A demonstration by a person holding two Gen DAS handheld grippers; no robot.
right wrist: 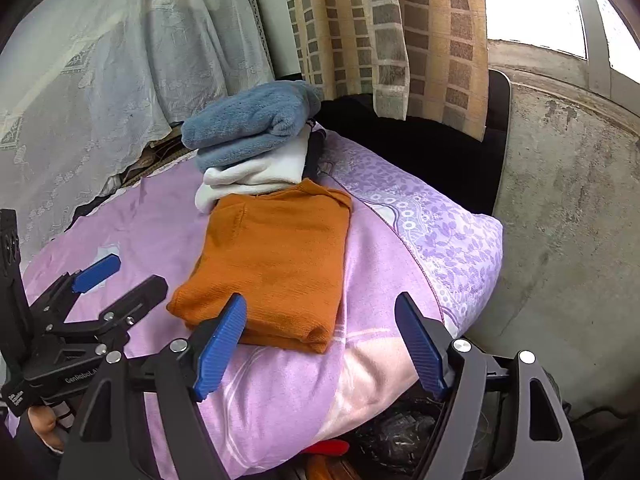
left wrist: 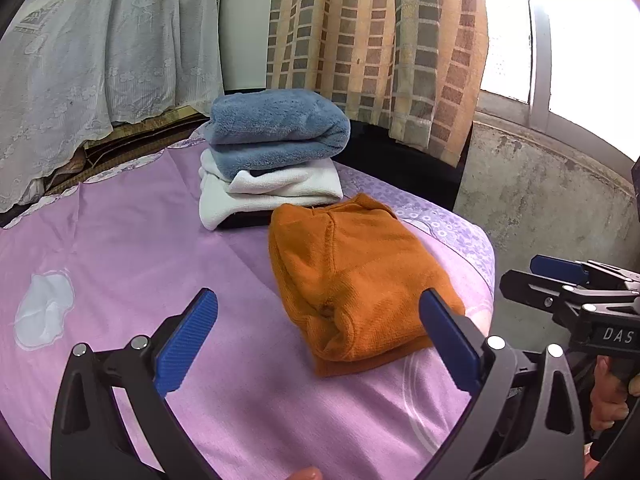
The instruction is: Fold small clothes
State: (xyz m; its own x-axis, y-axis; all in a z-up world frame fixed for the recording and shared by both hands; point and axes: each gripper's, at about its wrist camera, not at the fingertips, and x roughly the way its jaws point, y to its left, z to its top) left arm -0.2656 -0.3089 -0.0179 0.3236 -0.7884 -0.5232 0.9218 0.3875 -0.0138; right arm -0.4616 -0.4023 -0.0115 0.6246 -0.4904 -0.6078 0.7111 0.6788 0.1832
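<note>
Your folded, ribbed orange knit garment (right wrist: 276,256) lies on the pink bedsheet (left wrist: 120,240), its long axis running away from you toward the stack of blue and white towels (left wrist: 272,152) that its far end nearly touches. Both grippers stand open and empty — the right gripper (right wrist: 320,344) at the garment's near edge, slightly nearer than the left gripper (left wrist: 316,340). Beside the garment, the sheet's left side is free; its right side drops off the bed edge.

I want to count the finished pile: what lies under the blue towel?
Under the blue towel lies a folded white cloth, and below it a dark edge shows. What that dark thing is stays covered.
</note>
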